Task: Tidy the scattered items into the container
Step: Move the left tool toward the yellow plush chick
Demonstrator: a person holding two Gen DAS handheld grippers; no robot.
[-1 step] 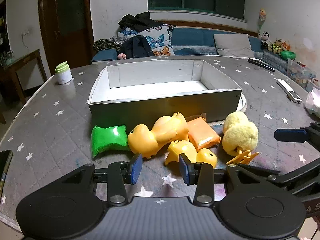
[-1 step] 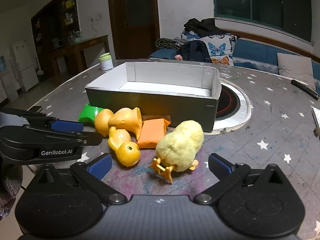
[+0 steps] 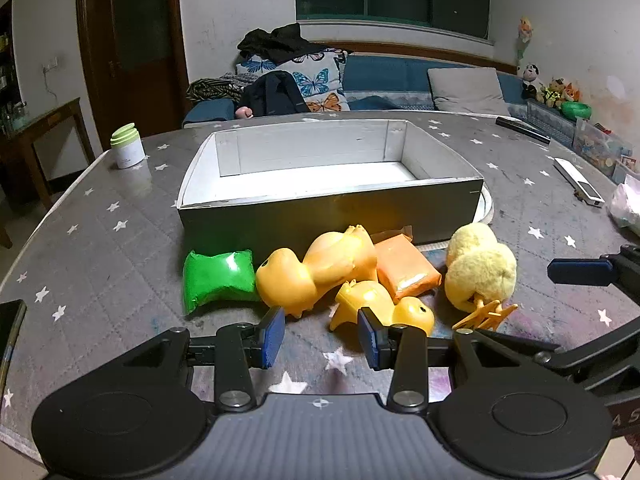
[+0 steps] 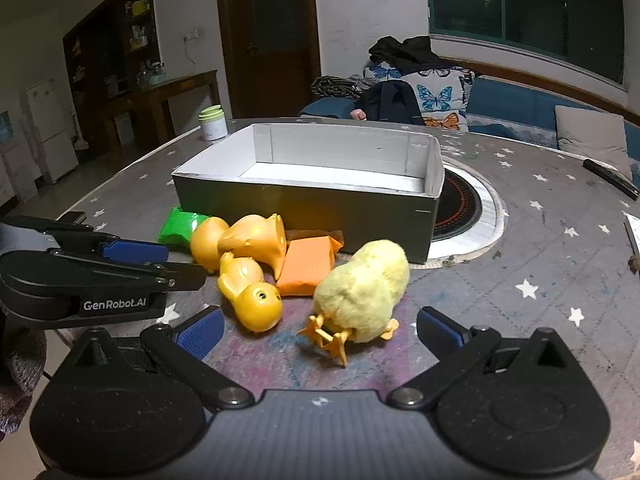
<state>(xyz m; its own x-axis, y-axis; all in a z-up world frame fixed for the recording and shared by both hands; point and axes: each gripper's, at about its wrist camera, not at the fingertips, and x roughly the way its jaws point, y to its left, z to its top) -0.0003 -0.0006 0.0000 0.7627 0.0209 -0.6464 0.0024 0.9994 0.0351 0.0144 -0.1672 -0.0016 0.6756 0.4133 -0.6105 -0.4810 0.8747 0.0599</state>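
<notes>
An empty grey box (image 3: pixel 328 212) with a white inside stands on the table, also in the right wrist view (image 4: pixel 304 204). In front of it lie a green packet (image 3: pixel 218 278), a large rubber duck (image 3: pixel 316 270), a small rubber duck (image 3: pixel 384 308), an orange packet (image 3: pixel 406 268) and a fluffy yellow chick (image 3: pixel 480 270). My left gripper (image 3: pixel 321 338) is open and empty, just short of the ducks. My right gripper (image 4: pixel 320 330) is wide open and empty, with the chick (image 4: pixel 362 290) just ahead between its fingers. The small duck (image 4: pixel 250 294) lies left of the chick.
A white jar with a green lid (image 3: pixel 128 148) stands at the far left of the table. A white remote (image 3: pixel 578 182) and a black remote (image 3: pixel 522 128) lie at the right. A round inset burner (image 4: pixel 460 204) sits right of the box. A dark phone (image 3: pixel 10 330) lies at the left edge.
</notes>
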